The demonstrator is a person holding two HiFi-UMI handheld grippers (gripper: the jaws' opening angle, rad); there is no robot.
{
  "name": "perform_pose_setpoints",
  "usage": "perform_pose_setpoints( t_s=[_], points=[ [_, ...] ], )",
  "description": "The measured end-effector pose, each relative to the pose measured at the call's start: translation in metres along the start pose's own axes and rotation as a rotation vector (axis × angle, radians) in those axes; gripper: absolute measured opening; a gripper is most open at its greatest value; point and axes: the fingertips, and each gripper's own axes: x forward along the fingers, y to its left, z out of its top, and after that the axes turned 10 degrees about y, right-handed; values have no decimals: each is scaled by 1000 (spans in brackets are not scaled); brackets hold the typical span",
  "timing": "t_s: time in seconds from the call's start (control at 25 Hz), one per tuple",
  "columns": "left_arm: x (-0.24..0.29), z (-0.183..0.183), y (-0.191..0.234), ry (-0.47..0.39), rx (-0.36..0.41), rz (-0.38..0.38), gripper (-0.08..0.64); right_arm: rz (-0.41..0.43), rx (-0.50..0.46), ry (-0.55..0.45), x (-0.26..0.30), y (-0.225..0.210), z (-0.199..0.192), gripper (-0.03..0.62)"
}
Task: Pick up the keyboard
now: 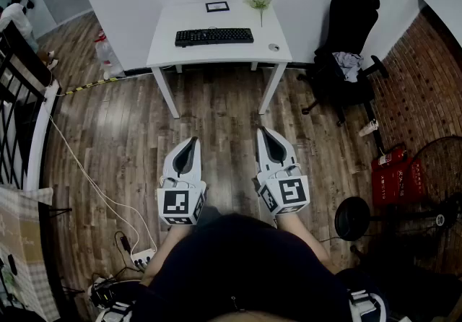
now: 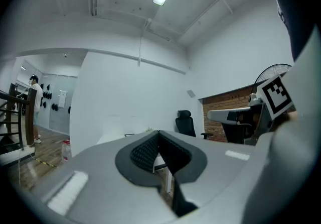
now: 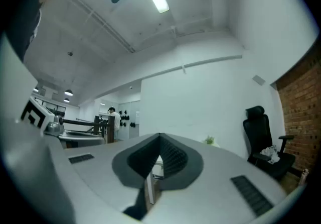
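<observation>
Claws: two, held side by side above the wood floor [image 1: 130, 140], both aimed at the desk [image 1: 164, 42] and well apart from it.
Left claw [image 1: 193, 141]: clenched, tips pressed together, nothing between them.
Right claw [image 1: 264, 131]: clenched likewise, empty.
Keyboard [image 1: 214, 37]: one, black, lying flat on the middle of the desk, untouched.
Keyboard axis: long axis runs left to right across the head view, roughly in line with the desk's front edge; one long side faces the person.
Desk count: one, white, set against the white wall.
Also on the desk: one small framed picture [image 1: 217, 6] behind the keyboard, one green sprig [image 1: 259, 3] at the back right, one small round object [image 1: 273, 47] near the front right corner.
Office chair [image 1: 346, 39]: one, black, right of the desk, with cloth on its seat.
Floor fan [image 1: 437, 176]: one, black, at the right edge.
</observation>
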Motion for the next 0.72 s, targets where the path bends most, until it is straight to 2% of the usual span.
perform_pose_setpoints(
  t_s=[0.16,0.32,0.52,0.72],
  points=[
    [-8,14,-17,-29,17,25,11,5,-72,7,-25,-10,8,11],
    [-21,22,-23,-61,13,41,11,-1,-83,-12,-39,-8,8,11],
    [-29,9,-33,-31,-18,48,12,40,-81,-28,-46,-2,6,11],
    [-20,8,-20,-15,-32,47,16,59,-58,-28,-29,-3,2,11]
  ],
)
